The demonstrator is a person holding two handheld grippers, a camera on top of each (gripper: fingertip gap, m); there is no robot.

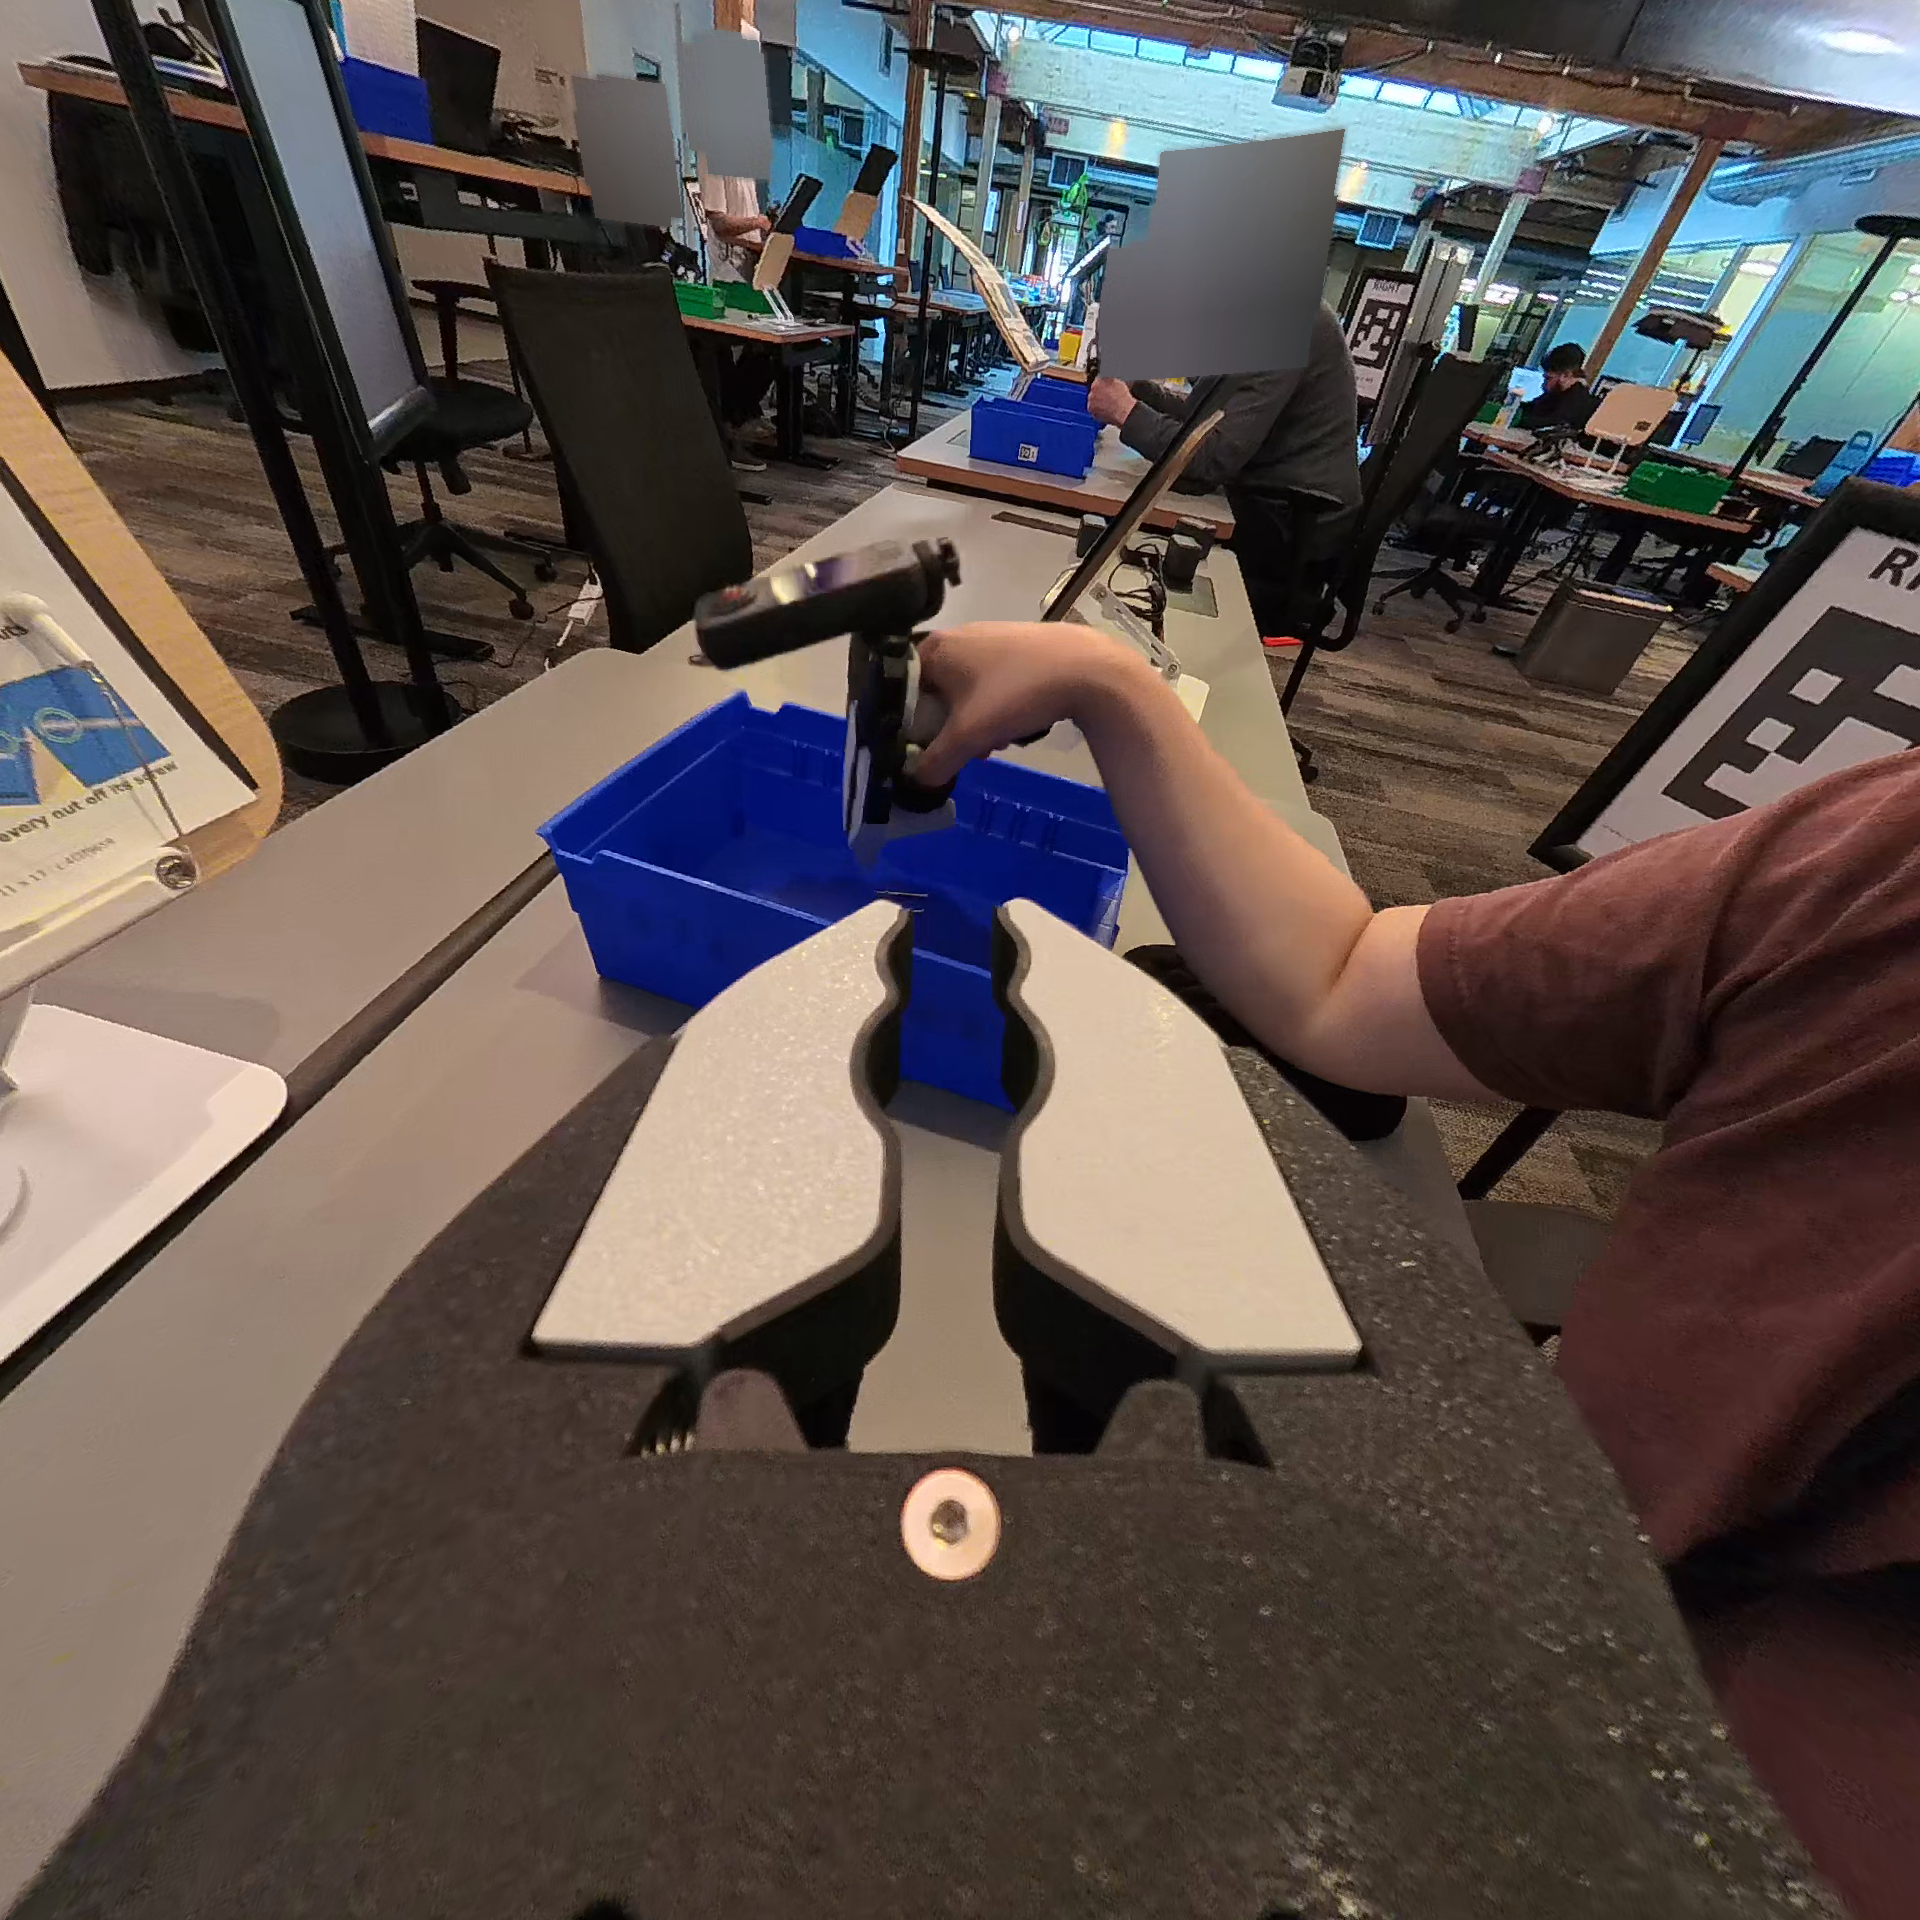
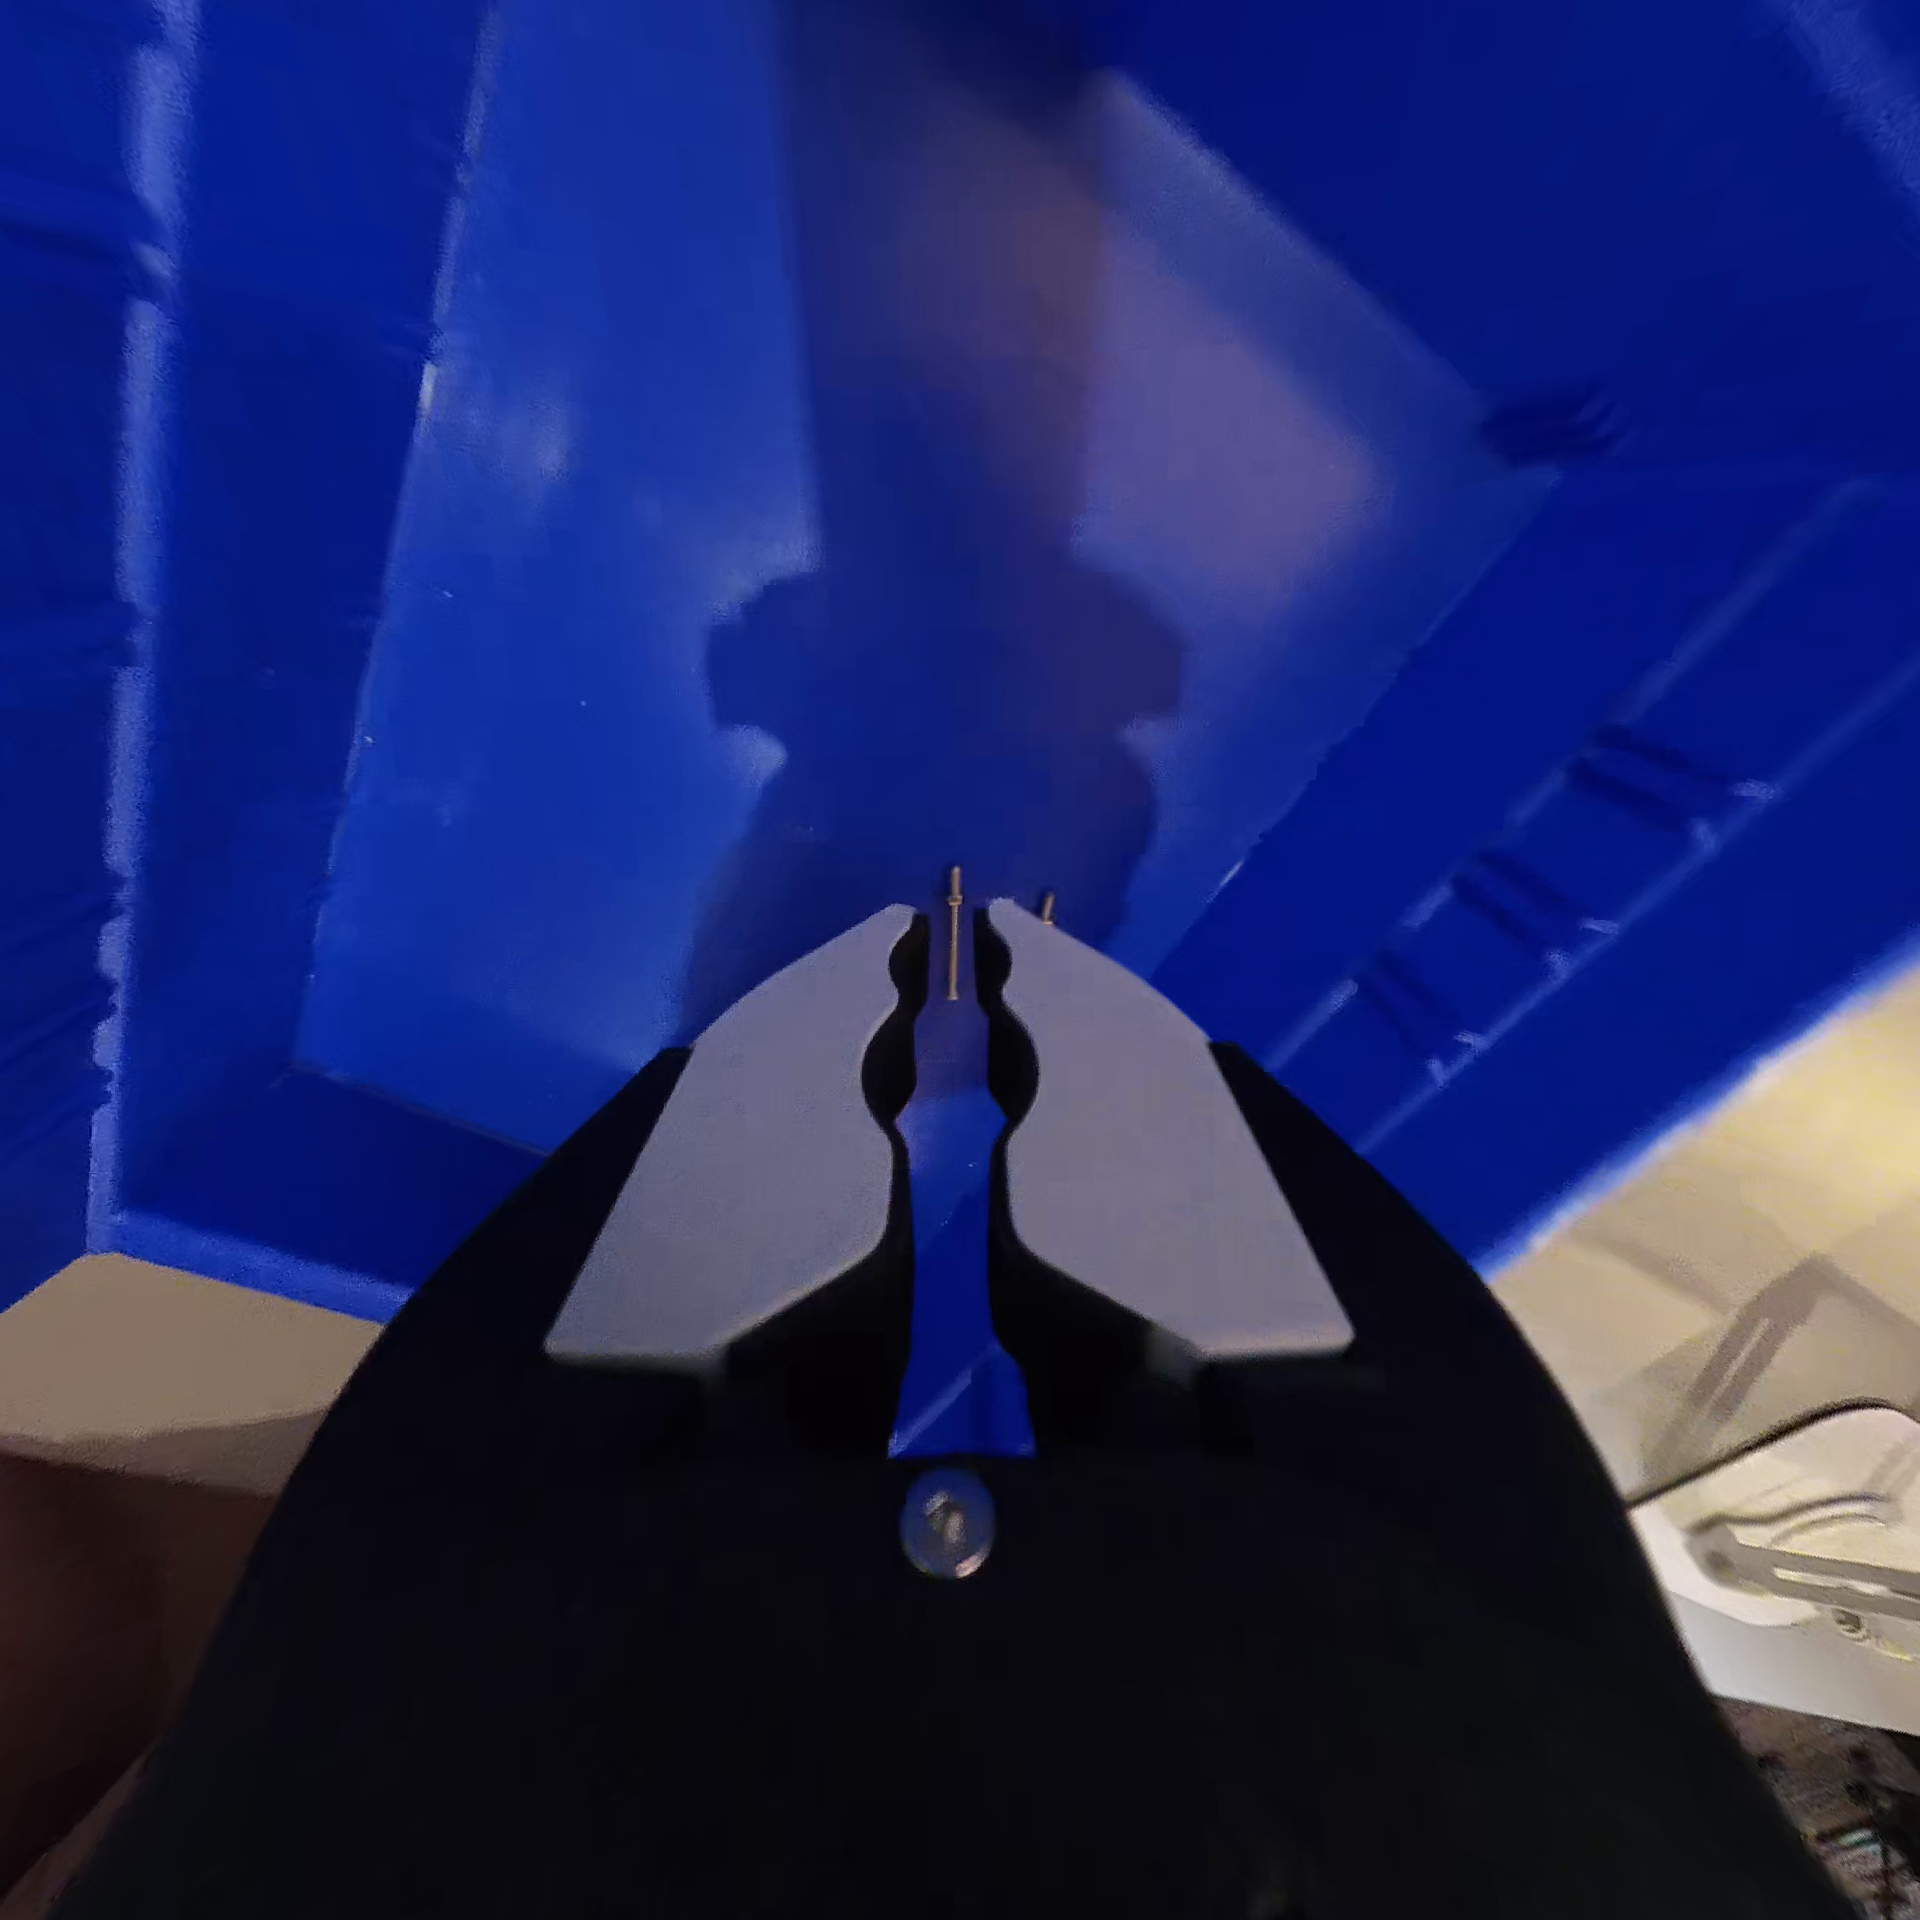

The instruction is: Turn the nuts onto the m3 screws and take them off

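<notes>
Grey desk (image 1: 312,956) in an open workshop of chairs and benches. Left wrist view: my left claw (image 1: 954,920) hangs released and empty before the blue bin (image 1: 665,883); my right hand (image 1: 997,707) dips the other claw into it. Right wrist view: bin floor (image 2: 582,727) fills the frame; my right claw (image 2: 953,914), parted narrowly, straddles a brass screw (image 2: 953,935) with its nut; contact unclear.

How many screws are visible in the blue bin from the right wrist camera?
2. One screw lies on the blue bin floor between the right gripper jaws; a second screw peeks past the right-hand tip. Others may be hidden.
</notes>
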